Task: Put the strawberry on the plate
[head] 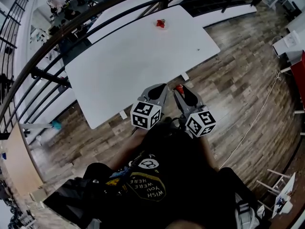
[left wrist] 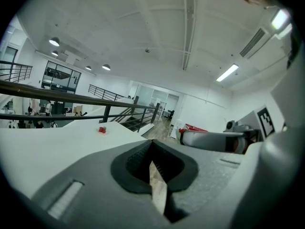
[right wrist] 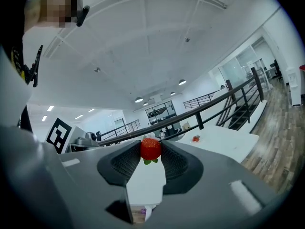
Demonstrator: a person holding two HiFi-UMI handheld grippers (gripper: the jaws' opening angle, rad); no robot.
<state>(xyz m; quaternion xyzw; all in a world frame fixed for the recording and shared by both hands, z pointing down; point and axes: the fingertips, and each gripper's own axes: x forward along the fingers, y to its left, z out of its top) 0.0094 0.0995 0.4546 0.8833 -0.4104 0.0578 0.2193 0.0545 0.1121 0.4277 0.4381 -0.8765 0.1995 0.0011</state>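
Right gripper view shows the right tool [right wrist: 151, 152] clamped on the strawberry [right wrist: 150, 148]. The two dark pads squeeze the red fruit from both sides near their tips. A green leaf pokes out under it. The jaws are only as far apart as the fruit is wide.

The left tool [left wrist: 152, 152] has its jaws together with nothing between them. Only a thin strip of wooden floor [head: 238, 80] shows through the slit below the spot where the pads meet.

From the head view, both tools are held close to the person's body, side by side. They are just off the 6 o'clock edge of the white desk [head: 133, 56], over the floor. The strawberry shows there as a tiny red dot at the tip of the right tool.

Far off, toward 12 o'clock on the desk, lies a small red thing [head: 161, 24]. It is too small to tell what it is or what it rests on. The person's arms are mostly hidden behind the marker cubes [head: 146, 114].
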